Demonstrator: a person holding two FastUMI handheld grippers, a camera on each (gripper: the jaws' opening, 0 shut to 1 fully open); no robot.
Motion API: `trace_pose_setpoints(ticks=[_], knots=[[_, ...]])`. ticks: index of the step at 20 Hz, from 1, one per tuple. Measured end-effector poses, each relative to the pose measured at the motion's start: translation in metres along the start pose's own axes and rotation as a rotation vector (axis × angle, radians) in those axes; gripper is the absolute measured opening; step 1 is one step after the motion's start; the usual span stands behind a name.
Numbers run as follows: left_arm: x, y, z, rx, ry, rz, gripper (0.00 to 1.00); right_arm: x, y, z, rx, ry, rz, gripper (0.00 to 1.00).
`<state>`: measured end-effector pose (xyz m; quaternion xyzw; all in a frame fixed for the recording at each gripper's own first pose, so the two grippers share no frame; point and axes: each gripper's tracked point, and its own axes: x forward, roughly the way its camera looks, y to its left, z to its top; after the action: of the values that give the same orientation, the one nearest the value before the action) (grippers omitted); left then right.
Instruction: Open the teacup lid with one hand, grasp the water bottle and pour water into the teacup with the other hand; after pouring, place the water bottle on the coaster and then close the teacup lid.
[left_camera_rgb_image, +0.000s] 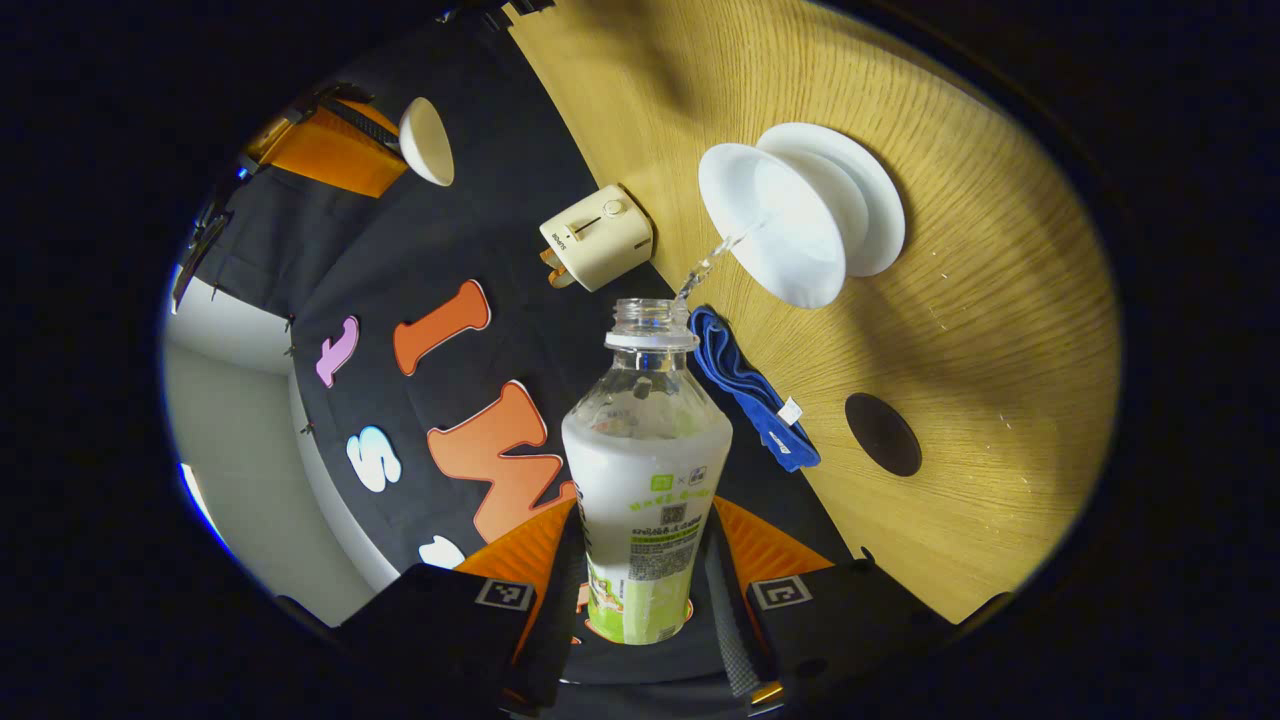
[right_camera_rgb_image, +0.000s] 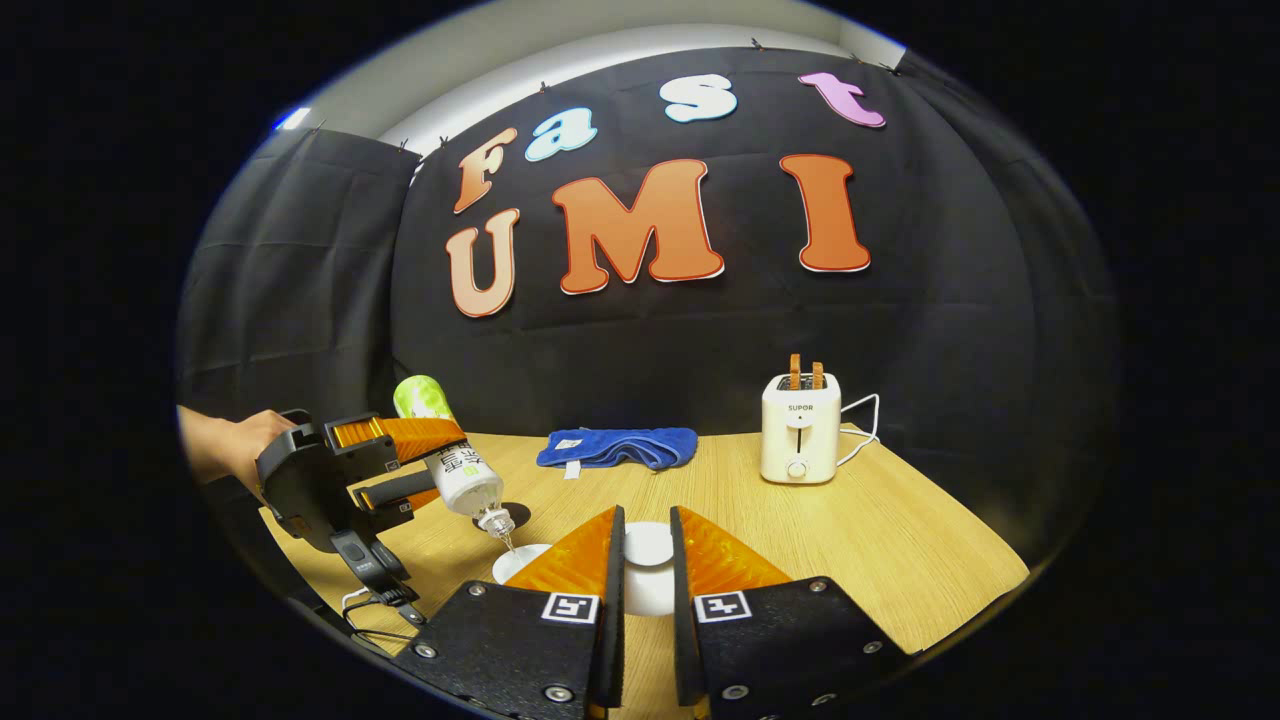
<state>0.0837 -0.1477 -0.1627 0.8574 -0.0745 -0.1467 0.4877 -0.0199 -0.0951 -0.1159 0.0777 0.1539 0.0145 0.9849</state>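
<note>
My left gripper (left_camera_rgb_image: 645, 590) is clamped on the bottle (left_camera_rgb_image: 646, 470), both fingers pressing its labelled body from either side. The bottle is uncapped and tipped mouth-down toward the teacup (left_camera_rgb_image: 775, 235), and a thin stream of water (left_camera_rgb_image: 708, 265) runs from its neck into the open cup. The cup stands on a white saucer (left_camera_rgb_image: 875, 205) on the wooden worktop (left_camera_rgb_image: 1000, 330). The dark round coaster (left_camera_rgb_image: 882, 433) lies bare on the worktop, well apart from the cup. A folded blue cloth (left_camera_rgb_image: 750, 385) lies at the back of the worktop, between the coaster and the cream toaster (left_camera_rgb_image: 597, 237).

In the right gripper view I see that same left gripper (right_camera_rgb_image: 400, 460) off to the side, held by a hand (right_camera_rgb_image: 235, 450), with the bottle (right_camera_rgb_image: 450, 455) tilted steeply down over the cup rim (right_camera_rgb_image: 520, 562). The coaster (right_camera_rgb_image: 512, 514) peeks out just behind the bottle's neck.

My right gripper (right_camera_rgb_image: 645, 575) holds the white lid (right_camera_rgb_image: 648, 570) between its fingers, which stand close together with the lid's knob pinched between them. In the left gripper view the lid (left_camera_rgb_image: 427, 140) hangs in the air near the booth wall. The toaster (right_camera_rgb_image: 800, 428) stands toward the back of the worktop (right_camera_rgb_image: 900, 540), with the cloth (right_camera_rgb_image: 615, 447) beside it.
</note>
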Motion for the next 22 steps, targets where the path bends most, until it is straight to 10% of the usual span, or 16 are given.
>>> trace_pose_setpoints(ticks=[13, 22], knots=[[0.001, 0.015, -0.006, 0.062, 0.002, 0.036, 0.64, 0.006, 0.013, -0.004, -0.016, 0.013, 0.024, 0.2], [0.007, -0.014, 0.005, -0.18, -0.051, -0.019, 0.6, 0.01, 0.014, 0.004, 0.018, -0.027, 0.032, 0.2]])
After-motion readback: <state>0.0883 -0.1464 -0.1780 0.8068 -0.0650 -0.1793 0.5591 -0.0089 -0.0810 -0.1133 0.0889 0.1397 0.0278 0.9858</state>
